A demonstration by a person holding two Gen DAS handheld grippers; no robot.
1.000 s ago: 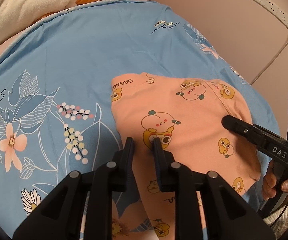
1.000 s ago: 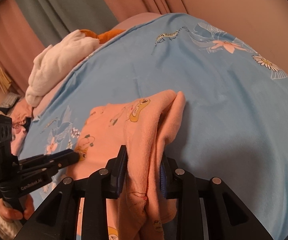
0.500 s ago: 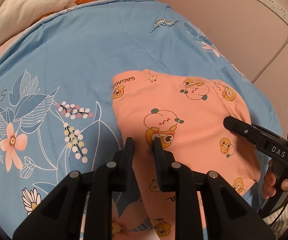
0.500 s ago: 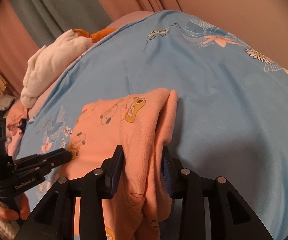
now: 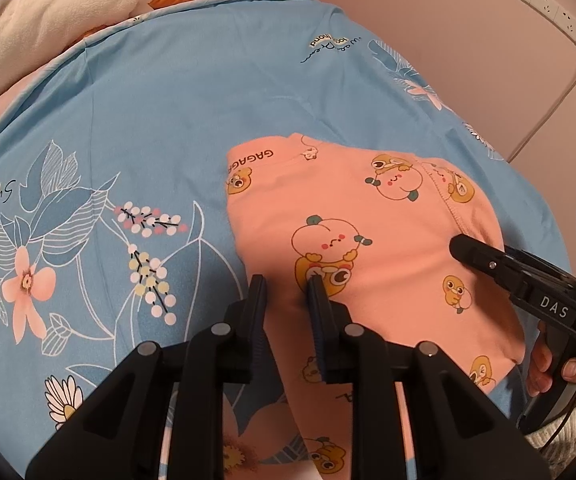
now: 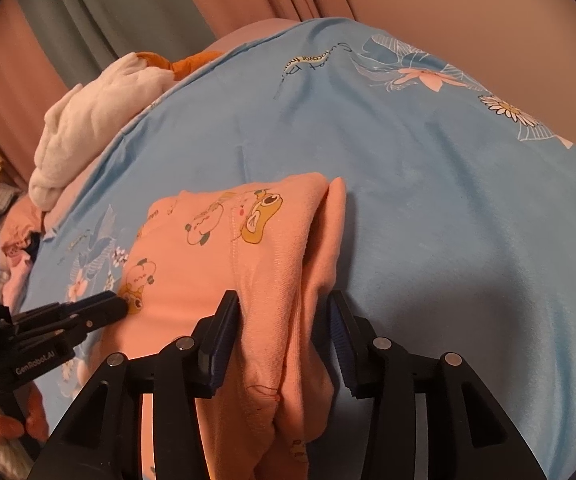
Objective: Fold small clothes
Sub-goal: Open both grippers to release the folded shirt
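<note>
A small peach garment point(image 5: 367, 240) with cartoon prints lies folded on the blue floral sheet point(image 5: 148, 140). My left gripper point(image 5: 286, 284) is shut on the garment's left edge, cloth pinched between its fingers. My right gripper point(image 6: 284, 304) stands with its jaws apart around the garment's point(image 6: 216, 264) thick right fold; the cloth sits loose between the pads. The right gripper also shows in the left wrist view point(image 5: 459, 246), and the left gripper in the right wrist view point(image 6: 116, 304).
A white plush toy with orange parts point(image 5: 48, 8) lies at the far edge of the bed, also in the right wrist view point(image 6: 88, 120). A wall with a power strip point(image 5: 543, 0) and cable is on the right. Curtains point(image 6: 128, 12) hang behind the bed.
My right gripper's jaws have widened around the fold, from pressing the cloth to standing apart from it. The garment has settled lower onto the sheet. The left gripper keeps its pinch.
</note>
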